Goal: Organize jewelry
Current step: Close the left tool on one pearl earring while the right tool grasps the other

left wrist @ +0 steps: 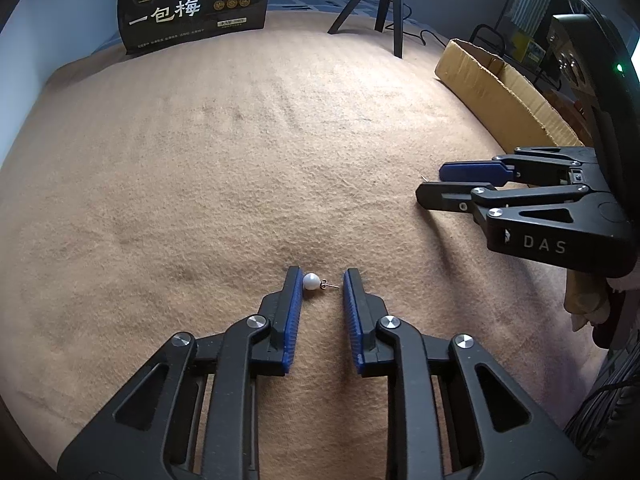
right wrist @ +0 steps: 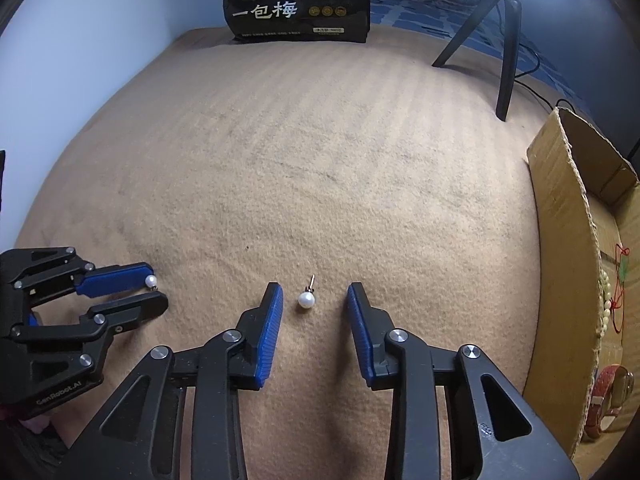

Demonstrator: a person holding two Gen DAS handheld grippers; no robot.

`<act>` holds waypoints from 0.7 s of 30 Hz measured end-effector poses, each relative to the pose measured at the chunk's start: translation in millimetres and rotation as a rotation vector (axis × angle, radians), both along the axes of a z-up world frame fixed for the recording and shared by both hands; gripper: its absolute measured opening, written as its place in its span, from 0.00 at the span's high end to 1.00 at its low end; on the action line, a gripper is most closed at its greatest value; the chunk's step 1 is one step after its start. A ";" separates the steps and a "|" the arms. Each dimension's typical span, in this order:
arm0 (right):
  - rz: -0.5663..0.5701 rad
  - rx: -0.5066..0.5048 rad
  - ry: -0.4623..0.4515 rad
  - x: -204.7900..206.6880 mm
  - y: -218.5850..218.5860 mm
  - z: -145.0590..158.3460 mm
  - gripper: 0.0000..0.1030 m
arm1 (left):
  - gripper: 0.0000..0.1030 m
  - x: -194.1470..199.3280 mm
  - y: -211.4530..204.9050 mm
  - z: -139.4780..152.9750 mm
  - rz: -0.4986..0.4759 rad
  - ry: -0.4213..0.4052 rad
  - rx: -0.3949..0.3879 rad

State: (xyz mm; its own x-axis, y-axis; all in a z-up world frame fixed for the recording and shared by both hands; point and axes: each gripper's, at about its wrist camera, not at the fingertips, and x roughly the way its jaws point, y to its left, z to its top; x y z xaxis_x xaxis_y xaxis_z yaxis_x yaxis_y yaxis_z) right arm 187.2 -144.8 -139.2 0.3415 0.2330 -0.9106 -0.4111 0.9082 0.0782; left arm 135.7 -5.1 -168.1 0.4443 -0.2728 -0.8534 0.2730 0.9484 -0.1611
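Two white pearl stud earrings lie on a tan felt cloth. One pearl earring lies between the tips of my left gripper, close to the left finger's blue pad; the gripper is open. The same earring shows in the right wrist view at the left gripper's tips. The other pearl earring lies between the tips of my right gripper, which is open and not touching it. The right gripper also shows in the left wrist view, at the right.
An open cardboard box stands at the right and holds a bead string and a red watch. A black snack bag stands at the back. A black tripod stands at the back right.
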 end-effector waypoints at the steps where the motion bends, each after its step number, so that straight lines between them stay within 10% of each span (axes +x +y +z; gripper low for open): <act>1: 0.004 -0.005 -0.001 0.3 1.8 -0.5 0.74 | 0.82 0.3 0.3 -0.1 0.000 0.000 0.000; 21: -0.012 0.018 -0.018 -0.7 -0.8 9.6 0.93 | 0.83 1.1 -4.5 12.4 -0.005 -0.019 -0.003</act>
